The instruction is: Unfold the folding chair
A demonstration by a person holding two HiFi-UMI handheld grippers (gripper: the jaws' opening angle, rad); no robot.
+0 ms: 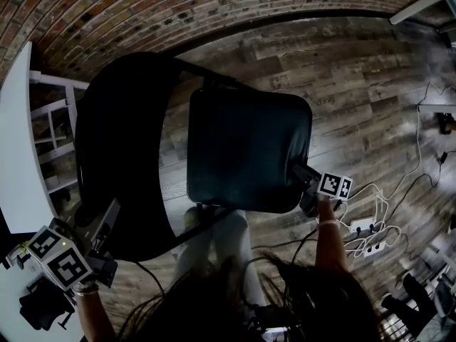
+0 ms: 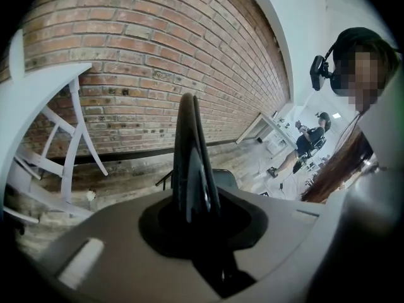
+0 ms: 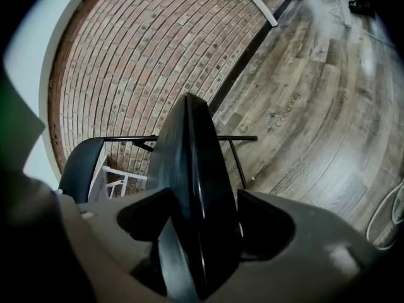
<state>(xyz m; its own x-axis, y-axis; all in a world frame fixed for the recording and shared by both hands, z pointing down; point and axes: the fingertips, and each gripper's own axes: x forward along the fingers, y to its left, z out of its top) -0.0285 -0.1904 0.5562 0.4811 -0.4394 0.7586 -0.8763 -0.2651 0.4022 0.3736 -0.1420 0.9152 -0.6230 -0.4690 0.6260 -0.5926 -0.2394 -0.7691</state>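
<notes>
The folding chair (image 1: 214, 130) stands on the wood floor (image 1: 370, 98) in front of the person, between a white table (image 1: 18, 155) on the left and a tangle of cables (image 1: 363, 228) on the right. Its far side is near the brick wall (image 1: 142, 6).

The job looks mostly done. From above, the seat (image 1: 249, 148) shows its full padded face, swung well away from the backrest (image 1: 121, 141), which curves up on the left. What is probably left is to press the seat fully down and let go. The legs are hidden under the seat, so I cannot say whether the frame has spread all the way.

Both claws are holding on. The left claw (image 1: 108, 218) is narrowed onto the near edge of the backrest. The right claw (image 1: 301, 177) is clamped on the near right corner of the seat.

The head view gives the whole layout: both grips at once, and how far the seat stands from the backrest. It does not show the jaws themselves. The left gripper view does, with the thin black edge of the backrest held upright between the two pads. It also shows the room beyond, with a white frame (image 2: 63, 125) by the wall and another person (image 2: 309, 141) far off. The right gripper view shows the thicker seat edge filling the gap between its pads. Past it are the black frame bar (image 3: 189, 137) and the backrest from the side, well apart from the seat.
</notes>
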